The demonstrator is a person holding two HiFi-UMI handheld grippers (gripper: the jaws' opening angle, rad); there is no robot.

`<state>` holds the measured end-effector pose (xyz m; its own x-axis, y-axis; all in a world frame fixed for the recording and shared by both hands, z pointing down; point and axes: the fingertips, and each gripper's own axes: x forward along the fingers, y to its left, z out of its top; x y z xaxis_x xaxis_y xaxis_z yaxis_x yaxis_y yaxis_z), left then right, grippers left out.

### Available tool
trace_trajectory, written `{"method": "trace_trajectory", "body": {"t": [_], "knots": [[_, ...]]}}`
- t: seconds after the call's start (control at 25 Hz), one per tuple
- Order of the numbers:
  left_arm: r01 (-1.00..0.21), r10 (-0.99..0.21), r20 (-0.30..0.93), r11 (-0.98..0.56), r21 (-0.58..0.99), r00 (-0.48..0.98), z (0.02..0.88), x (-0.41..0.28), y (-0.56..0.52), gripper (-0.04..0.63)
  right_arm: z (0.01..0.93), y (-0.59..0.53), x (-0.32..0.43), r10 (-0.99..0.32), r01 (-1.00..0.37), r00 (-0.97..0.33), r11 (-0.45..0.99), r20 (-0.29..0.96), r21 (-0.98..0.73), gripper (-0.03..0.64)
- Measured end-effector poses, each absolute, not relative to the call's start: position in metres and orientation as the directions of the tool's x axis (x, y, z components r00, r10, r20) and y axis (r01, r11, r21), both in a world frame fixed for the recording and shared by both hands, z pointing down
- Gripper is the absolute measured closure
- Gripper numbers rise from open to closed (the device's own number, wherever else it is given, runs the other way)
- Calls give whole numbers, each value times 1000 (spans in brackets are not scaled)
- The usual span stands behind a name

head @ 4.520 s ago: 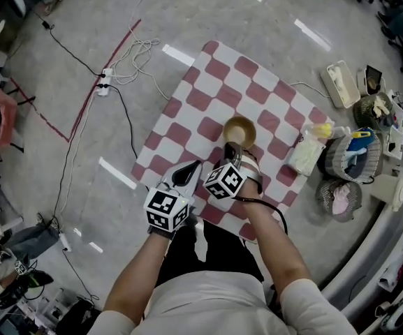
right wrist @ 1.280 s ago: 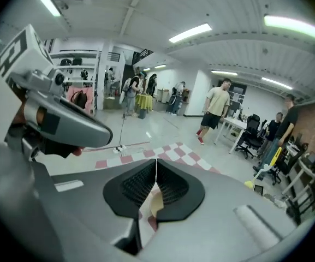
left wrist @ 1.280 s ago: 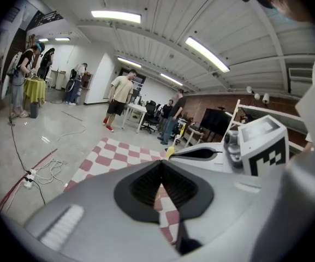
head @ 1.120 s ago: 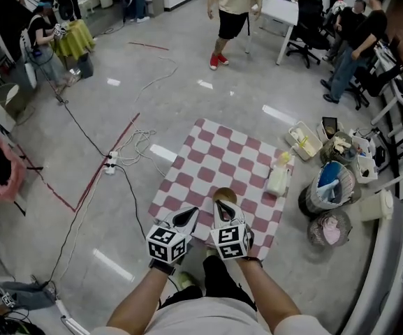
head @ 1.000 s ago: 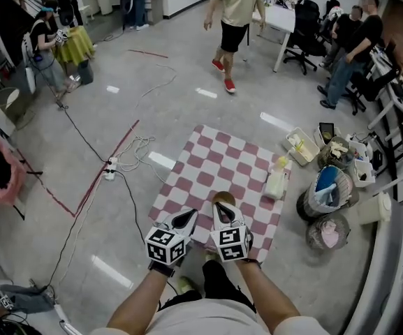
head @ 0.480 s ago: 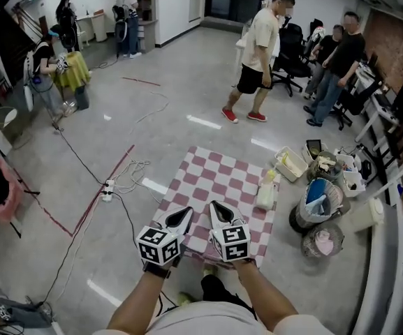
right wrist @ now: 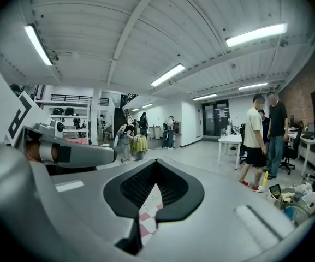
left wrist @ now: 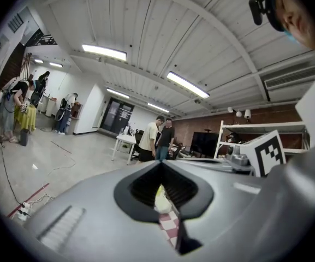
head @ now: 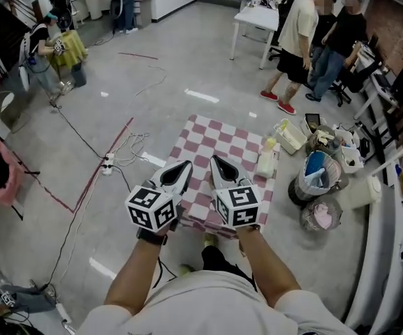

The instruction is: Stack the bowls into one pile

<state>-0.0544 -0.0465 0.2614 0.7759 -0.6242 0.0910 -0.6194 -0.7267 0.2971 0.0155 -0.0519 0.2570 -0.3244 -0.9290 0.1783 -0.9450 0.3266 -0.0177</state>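
The bowls are not showing in any view, so I cannot tell where they are sitting or which way they are facing. The person is standing at the near edge of a red-and-white checked cloth (head: 229, 142) spread flat on the grey floor, and both bare forearms are reaching forward and down over that near edge, side by side and well above it. The left claw (head: 180, 169) is pointing away and leaning slightly towards the right claw (head: 220, 166), which is pointing away and leaning slightly left, so the two black tips are sitting close together without touching. Each claw is carrying its white cube of black square markers at the wrist end, the left cube (head: 151, 209) and the right cube (head: 237, 206). In the left gripper view the grey jaws are meeting at their tips, closed on nothing, with a diamond-shaped ribbed black hollow between them. Through it a pale yellowish bottle (left wrist: 162, 199) and a strip of the cloth are showing. The right gripper view is showing the same: jaws pressed together, empty, only cloth visible through the hollow. The bottle is standing upright at the cloth's right edge. Round woven baskets (head: 313, 176) are sitting just right of the cloth, and white cables (head: 135, 145) are lying off its left edge.
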Motion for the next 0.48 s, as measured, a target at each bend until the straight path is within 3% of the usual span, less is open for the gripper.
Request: {"method": "trace_trajectory", "body": {"t": [0.48], "knots": [[-627, -639, 60, -726, 282, 767, 236, -72, -41, 589, 236, -43, 4, -931, -939, -343, 340, 123, -43, 606]]}}
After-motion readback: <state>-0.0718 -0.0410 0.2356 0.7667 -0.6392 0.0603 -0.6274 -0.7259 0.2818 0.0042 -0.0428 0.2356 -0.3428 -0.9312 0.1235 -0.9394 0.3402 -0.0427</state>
